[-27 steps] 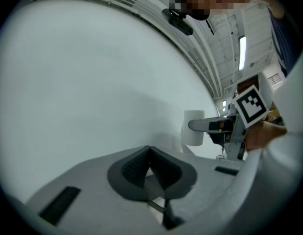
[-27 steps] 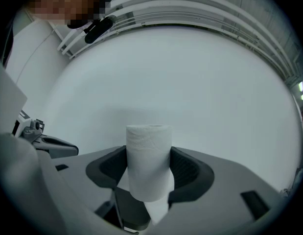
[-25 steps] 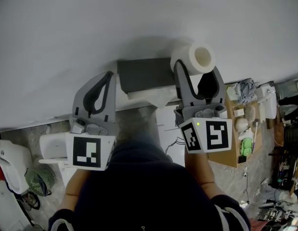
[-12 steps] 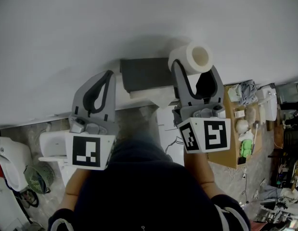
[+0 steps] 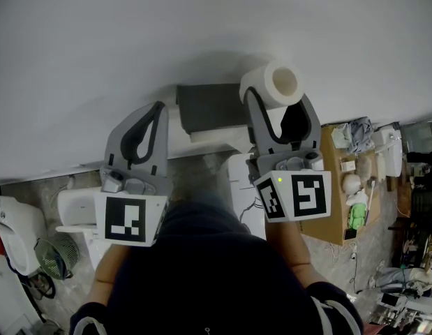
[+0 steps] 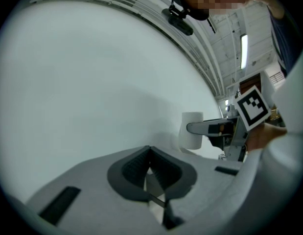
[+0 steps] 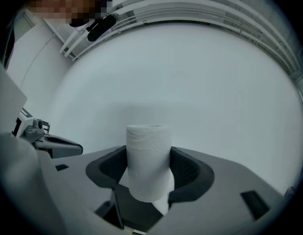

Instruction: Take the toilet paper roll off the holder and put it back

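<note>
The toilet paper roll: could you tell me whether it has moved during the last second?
Yes. Clamped in the right gripper, the toilet paper roll has shifted slightly left in the head view, closer to the dark grey holder.

The left gripper (image 5: 158, 110) (image 6: 149, 152) was held out forward, its jaws pressed together and empty. The right gripper (image 5: 275, 100) (image 7: 147, 166) was raised beside it, slightly further forward, its jaws clamped on the toilet paper roll (image 5: 270, 84) (image 7: 147, 148). Both forearms were extended.
</note>
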Tool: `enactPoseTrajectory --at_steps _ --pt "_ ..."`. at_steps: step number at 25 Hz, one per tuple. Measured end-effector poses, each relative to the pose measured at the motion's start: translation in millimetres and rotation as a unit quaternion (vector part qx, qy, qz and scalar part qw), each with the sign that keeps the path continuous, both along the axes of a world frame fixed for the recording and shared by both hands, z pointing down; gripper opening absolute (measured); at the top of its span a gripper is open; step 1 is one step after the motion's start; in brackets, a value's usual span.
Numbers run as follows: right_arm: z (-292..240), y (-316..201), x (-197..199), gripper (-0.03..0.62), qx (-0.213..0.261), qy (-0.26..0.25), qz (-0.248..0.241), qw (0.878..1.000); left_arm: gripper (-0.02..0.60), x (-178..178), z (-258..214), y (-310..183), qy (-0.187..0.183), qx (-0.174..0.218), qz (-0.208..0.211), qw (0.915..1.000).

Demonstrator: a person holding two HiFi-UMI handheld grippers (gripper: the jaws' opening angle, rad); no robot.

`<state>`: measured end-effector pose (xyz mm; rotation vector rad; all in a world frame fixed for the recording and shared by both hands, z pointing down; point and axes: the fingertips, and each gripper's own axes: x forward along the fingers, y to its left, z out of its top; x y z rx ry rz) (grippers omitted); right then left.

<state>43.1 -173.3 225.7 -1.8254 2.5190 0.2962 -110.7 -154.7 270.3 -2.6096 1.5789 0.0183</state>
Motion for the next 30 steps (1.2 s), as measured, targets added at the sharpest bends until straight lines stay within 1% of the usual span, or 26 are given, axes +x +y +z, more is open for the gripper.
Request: enactPoseTrajectory --at_steps 19,30 --pt "11.9 -9.1 -18.7 0.281 -0.016 0.005 -0.02 1.0 0.002 -5.3 1.5 -7.4 0.001 -0.005 -0.004 1.0" --pt "16.5 -10.9 -22.3 0.281 -0.024 0.007 -0.029 0.999 0.002 -1.6 -0.5 -8.7 0.001 -0.007 -0.005 1.0"
